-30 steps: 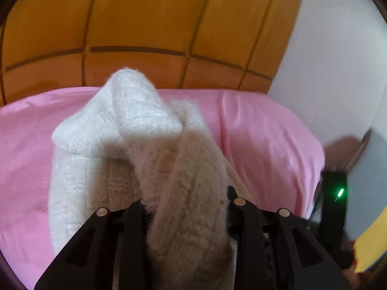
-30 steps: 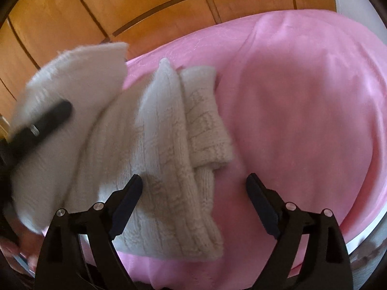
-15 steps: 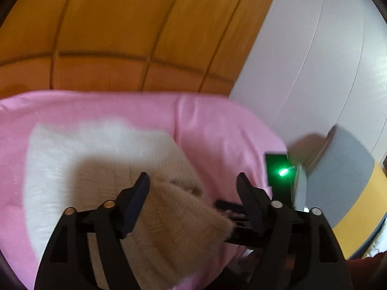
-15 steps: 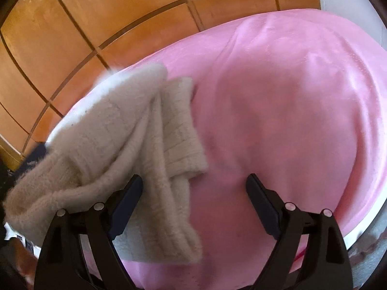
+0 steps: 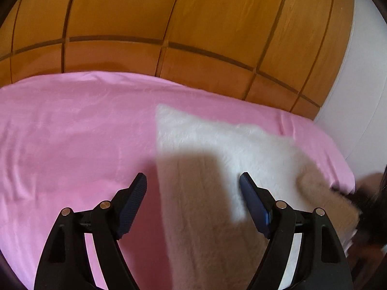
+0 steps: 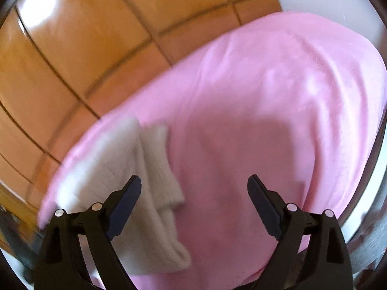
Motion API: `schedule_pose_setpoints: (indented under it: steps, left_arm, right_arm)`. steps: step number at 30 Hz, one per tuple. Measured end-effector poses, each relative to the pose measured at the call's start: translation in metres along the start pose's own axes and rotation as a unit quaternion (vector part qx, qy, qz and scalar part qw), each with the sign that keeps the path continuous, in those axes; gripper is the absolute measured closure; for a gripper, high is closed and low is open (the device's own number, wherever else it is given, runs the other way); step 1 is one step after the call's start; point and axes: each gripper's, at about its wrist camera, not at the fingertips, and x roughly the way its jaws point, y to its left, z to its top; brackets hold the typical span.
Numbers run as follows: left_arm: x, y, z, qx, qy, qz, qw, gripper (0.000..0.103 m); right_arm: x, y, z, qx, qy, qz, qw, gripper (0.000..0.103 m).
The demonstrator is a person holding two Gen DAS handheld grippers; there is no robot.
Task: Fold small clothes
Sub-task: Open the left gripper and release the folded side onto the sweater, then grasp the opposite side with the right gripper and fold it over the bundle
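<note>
- While both claws hang empty over it, the pink sheet (image 5: pixel 72 133) spreads as the broadest thing ahead, covering what looks like a bed, its surface soft and lightly rippled.
- Beyond the sheet's far edge, well ahead of either claw, runs an orange tiled floor (image 5: pixel 193 12) with dark grout lines; a white wall or panel (image 5: pixel 362 96) rises off to the right of the left claw.
- Straight ahead of the left claw (image 5: pixel 193 181), and running under its right finger, the cream knit garment (image 5: pixel 217 145) lies flat on the sheet, half in bright light and half in shadow.
- From the right claw (image 6: pixel 194 184), the same garment (image 6: pixel 145 169) sits ahead and to its left, partly behind the left finger, with a ribbed cuff or hem turned over near the tip.
- Left claw: jaws spread wide, holding nothing, poised above the knit.
- Right claw: jaws likewise wide apart and empty, mostly over bare sheet.
- My judgement of the risk: the fuzzy knit may snag on a finger pad and drag, undoing the layers already laid.
- A pinch taken too deep could also gather the sheet beneath, since both are soft and lie in contact.
- Blur in the right view hints at quick motion; a hurried grab could miss the edge.
</note>
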Motion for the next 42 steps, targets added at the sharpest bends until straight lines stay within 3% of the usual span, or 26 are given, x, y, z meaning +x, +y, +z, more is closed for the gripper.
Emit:
schedule_pose_setpoints:
  steps: [3,6,7,9,13,14,15,16,17,20,24,27,30,33,35,37,38,39,42]
  left_arm:
    - [-0.019,0.011,-0.014,-0.012,-0.033,-0.001,0.9994,0.025]
    - [-0.048,0.02,-0.022,-0.013,-0.107,0.044,0.9932,0.025]
    - [-0.051,0.023,-0.023,-0.012,-0.112,0.045,0.9926,0.025]
    - [-0.054,0.024,-0.027,-0.006,-0.106,0.047,0.9933,0.025]
    - [-0.027,0.015,-0.03,0.015,-0.047,0.046,0.9977,0.025]
    - [-0.023,0.013,-0.032,0.017,-0.032,0.036,0.9987,0.025]
    - [-0.019,0.01,-0.034,0.021,-0.018,0.026,0.9993,0.025]
    - [-0.018,0.006,-0.036,0.028,-0.008,0.02,0.9994,0.025]
    - [-0.017,0.001,-0.038,0.039,-0.002,0.017,0.9991,0.025]
    - [-0.017,-0.013,-0.042,0.081,0.005,0.024,0.9964,0.025]
    - [-0.011,-0.031,-0.049,0.115,0.035,0.012,0.9927,0.025]
    - [-0.006,-0.036,-0.055,0.127,0.049,0.019,0.9905,0.025]
    - [-0.005,-0.034,-0.059,0.112,0.062,0.012,0.9917,0.025]
    - [-0.004,-0.027,-0.06,0.092,0.069,0.007,0.9934,0.021]
    - [-0.004,-0.025,-0.06,0.086,0.068,0.008,0.9939,0.019]
    - [-0.005,-0.025,-0.061,0.078,0.066,0.009,0.9947,0.018]
    - [-0.006,-0.024,-0.061,0.075,0.064,0.01,0.995,0.017]
    - [-0.007,-0.023,-0.063,0.072,0.062,0.011,0.9954,0.017]
    - [-0.006,-0.024,-0.063,0.068,0.059,0.012,0.9958,0.016]
  right_arm:
    - [-0.013,0.014,0.0,-0.009,-0.009,0.05,0.999,0.013]
    - [-0.012,0.035,-0.011,-0.037,0.028,0.1,0.994,0.015]
    - [-0.011,0.04,-0.016,-0.041,0.041,0.111,0.992,0.016]
    - [-0.002,0.05,-0.027,-0.04,0.086,0.139,0.986,0.019]
    - [0.014,0.057,-0.045,-0.031,0.157,0.155,0.975,0.023]
    - [0.018,0.057,-0.049,-0.03,0.167,0.153,0.974,0.031]
    - [0.021,0.057,-0.051,-0.03,0.173,0.15,0.973,0.052]
    - [0.023,0.057,-0.05,-0.03,0.178,0.151,0.972,0.062]
    - [0.025,0.057,-0.049,-0.032,0.179,0.153,0.971,0.079]
    - [0.015,0.059,-0.038,-0.058,0.14,0.144,0.978,0.087]
    - [0.009,0.059,-0.031,-0.099,0.097,0.108,0.984,0.087]
    - [0.026,0.046,-0.041,-0.097,0.128,0.068,0.985,0.087]
    - [0.037,0.03,-0.041,-0.068,0.143,0.074,0.985,0.086]
    - [0.034,0.037,-0.042,-0.088,0.136,0.064,0.985,0.082]
    - [0.034,0.041,-0.042,-0.091,0.133,0.062,0.985,0.076]
    - [0.028,0.045,-0.038,-0.092,0.122,0.051,0.987,0.062]
    - [0.022,0.044,-0.036,-0.106,0.104,0.034,0.988,0.045]
    - [0.015,0.051,-0.033,-0.126,0.079,0.012,0.989,0.038]
    - [-0.011,0.07,-0.027,-0.198,-0.006,-0.011,0.98,0.037]
